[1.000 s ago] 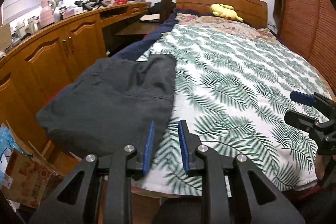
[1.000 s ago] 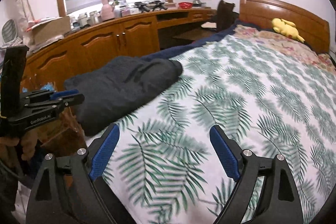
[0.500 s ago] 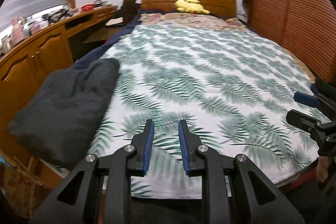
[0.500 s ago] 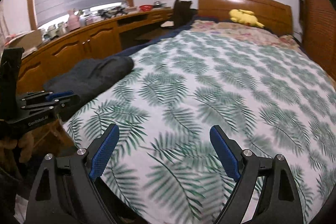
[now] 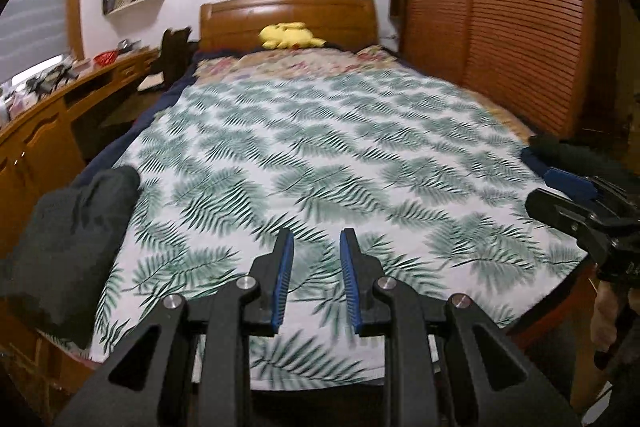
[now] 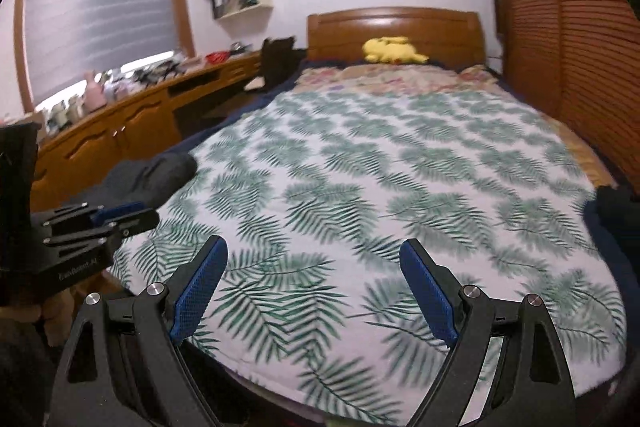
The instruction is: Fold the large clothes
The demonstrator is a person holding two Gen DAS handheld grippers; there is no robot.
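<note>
The left gripper (image 5: 316, 247) hovers above the foot end of the bed, its blue-padded jaws drawn near each other with a narrow gap between them and nothing held in that gap. Ahead of it and below stretches the leaf-print bedspread (image 5: 328, 155), and far ahead, against the wooden headboard (image 5: 288, 15), lies a yellow plush toy (image 5: 290, 35). The task's thing, a folded dark garment (image 5: 68, 235), sits off to the left of this gripper at the near left edge of the bed, well apart from the jaws. The right gripper (image 6: 314, 259) hangs over the same foot end with its jaws spread wide and nothing between them; in its view the dark garment (image 6: 148, 179) lies ahead and to the left, beyond the left gripper, which shows at the left edge. To the right of the right gripper, at the bed's right edge, another dark cloth (image 6: 616, 207) is partly visible, though what it is cannot be told. A wooden cabinet run (image 6: 120, 131) lines the wall further to the left.
</note>
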